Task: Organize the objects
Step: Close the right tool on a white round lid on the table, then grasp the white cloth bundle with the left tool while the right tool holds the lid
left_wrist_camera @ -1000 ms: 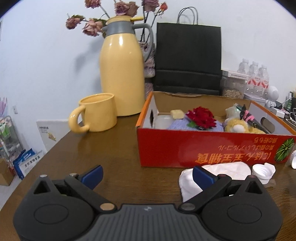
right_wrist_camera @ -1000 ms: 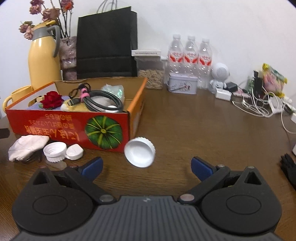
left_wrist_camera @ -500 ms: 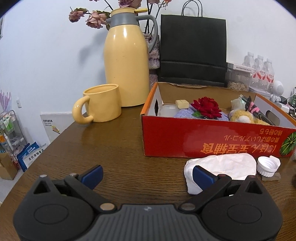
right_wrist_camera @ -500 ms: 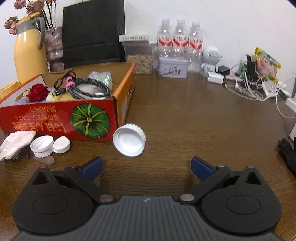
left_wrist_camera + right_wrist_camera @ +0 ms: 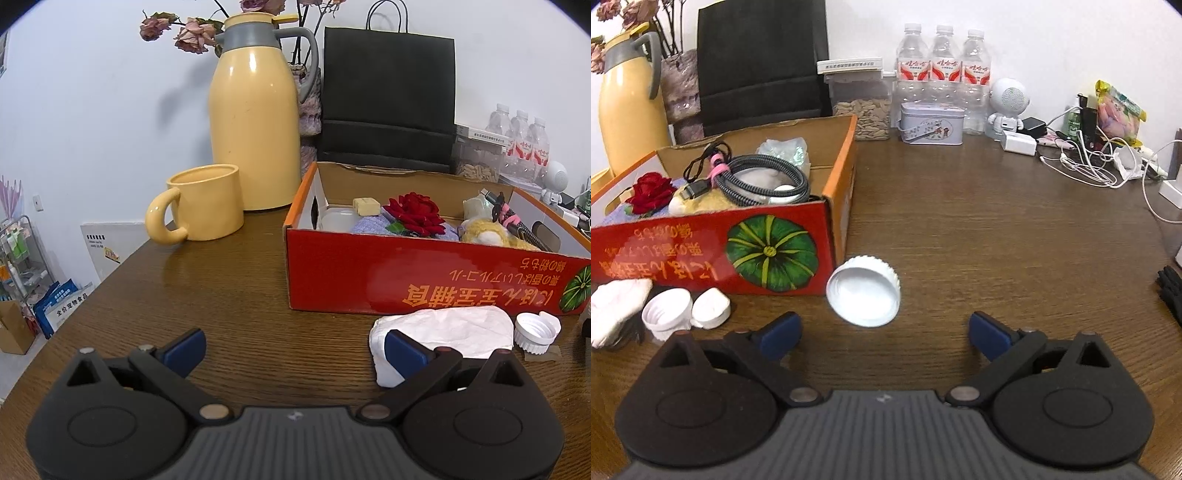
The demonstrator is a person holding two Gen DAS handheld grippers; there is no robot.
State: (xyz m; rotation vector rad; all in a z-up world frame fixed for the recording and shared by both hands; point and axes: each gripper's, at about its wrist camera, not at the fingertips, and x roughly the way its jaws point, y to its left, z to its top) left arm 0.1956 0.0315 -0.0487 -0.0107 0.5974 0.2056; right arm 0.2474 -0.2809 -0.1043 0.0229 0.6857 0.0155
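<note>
A red cardboard box (image 5: 424, 280) (image 5: 701, 254) holds a red rose, cables, a plush toy and other items. In front of it lie a white crumpled cloth (image 5: 443, 334) (image 5: 617, 302), a small white flip cap (image 5: 537, 330) (image 5: 670, 312) and a large white lid (image 5: 863, 301) on its edge. My left gripper (image 5: 295, 350) is open and empty, its right fingertip in front of the cloth. My right gripper (image 5: 884, 336) is open and empty, just before the large lid.
A yellow thermos (image 5: 255, 122) and yellow mug (image 5: 201, 205) stand left of the box, a black paper bag (image 5: 388, 99) behind it. Water bottles (image 5: 943, 70), a tin (image 5: 931, 123), a white robot figure (image 5: 1008, 103) and tangled cables (image 5: 1097, 162) line the back right.
Both grippers have moved forward. The left view shifted left, bringing the cloth nearer its right finger. The right gripper came closer to the large white lid. Both stayed open.
</note>
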